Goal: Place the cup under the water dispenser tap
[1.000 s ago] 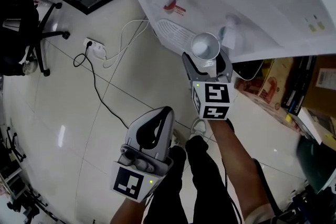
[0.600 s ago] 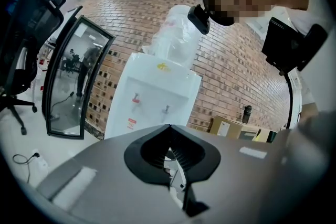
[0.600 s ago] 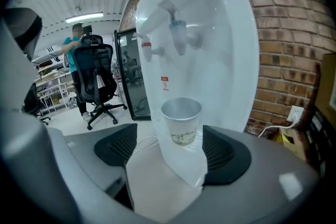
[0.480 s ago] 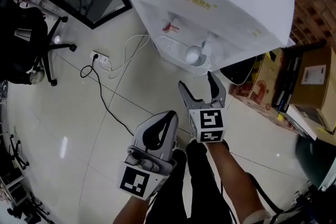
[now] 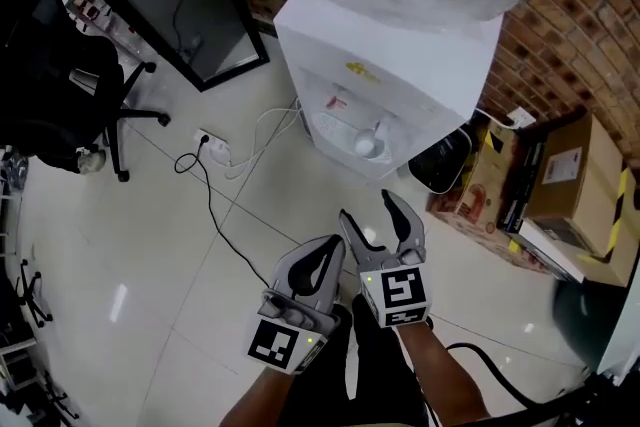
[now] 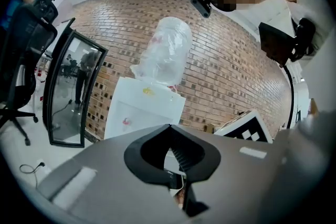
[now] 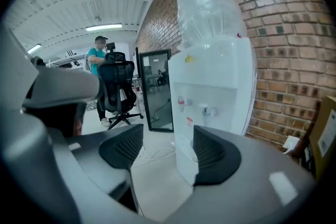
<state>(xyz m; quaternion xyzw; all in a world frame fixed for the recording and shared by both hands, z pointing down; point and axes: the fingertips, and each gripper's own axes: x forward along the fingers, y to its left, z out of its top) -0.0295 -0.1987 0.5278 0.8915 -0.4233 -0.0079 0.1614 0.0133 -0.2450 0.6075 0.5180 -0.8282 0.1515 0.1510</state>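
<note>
**Cup parked under the tap, straight ahead of the right gripper**

The cup (image 5: 367, 147) stands upright on the drip tray (image 5: 335, 128) of the water dispenser (image 5: 400, 75), beneath the tap (image 7: 206, 110) on its right side. It lies dead ahead of the right gripper (image 5: 369, 212), well apart. That gripper's jaws are spread, closing on nothing. The left gripper (image 5: 330, 247), pressed together and empty, sits just beside it, slightly farther from the cup.

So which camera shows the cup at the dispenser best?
The head view: the cup sits in the dispenser alcove, seen from above. Both gripper views show the dispenser but not the cup.
</note>
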